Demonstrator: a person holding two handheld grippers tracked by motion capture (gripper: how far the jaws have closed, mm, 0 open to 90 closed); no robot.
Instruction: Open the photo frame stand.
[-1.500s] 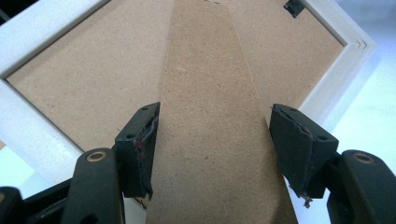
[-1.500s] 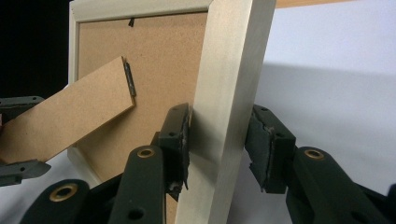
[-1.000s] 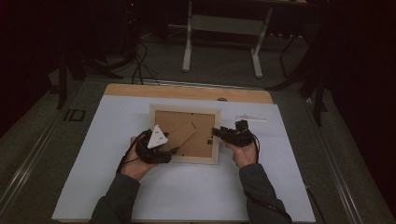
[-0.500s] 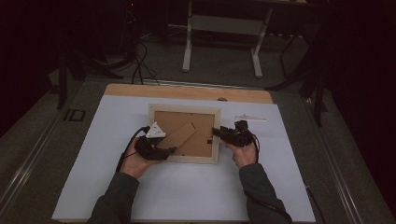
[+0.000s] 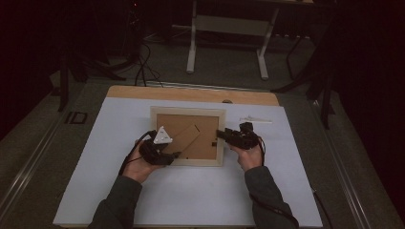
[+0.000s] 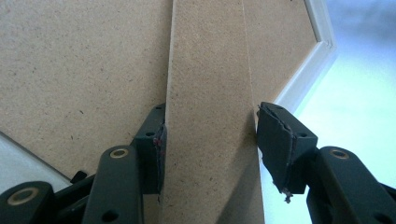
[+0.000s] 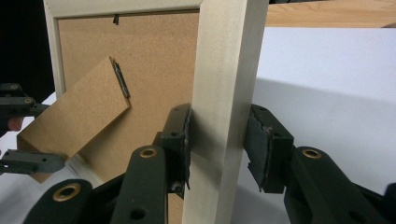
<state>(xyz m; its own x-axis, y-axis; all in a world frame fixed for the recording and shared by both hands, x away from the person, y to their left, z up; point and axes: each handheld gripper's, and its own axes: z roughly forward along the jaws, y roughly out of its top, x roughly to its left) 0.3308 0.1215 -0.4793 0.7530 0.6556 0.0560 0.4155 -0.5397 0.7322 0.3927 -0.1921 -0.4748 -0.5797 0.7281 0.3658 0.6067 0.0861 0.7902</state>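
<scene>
Frame: pale wood, lying face down at the centre of the white table, brown backing board upward.

Stand: fibreboard strut hinged to the backing, running from the board's centre toward 8 o'clock in the high view, its free end raised off the board (seen in the right gripper view).

Left gripper: at the frame's 7 o'clock corner, jaws either side of the stand's free end. One jaw touches its edge; the other sits just beside the opposite edge, so a firm clamp cannot be told.

Right gripper: at the frame's 3 o'clock side, jaws closed across the wooden rail, inner jaw over the backing, outer jaw outside.

White strip: on the table at 2 o'clock from the frame, well apart.
</scene>
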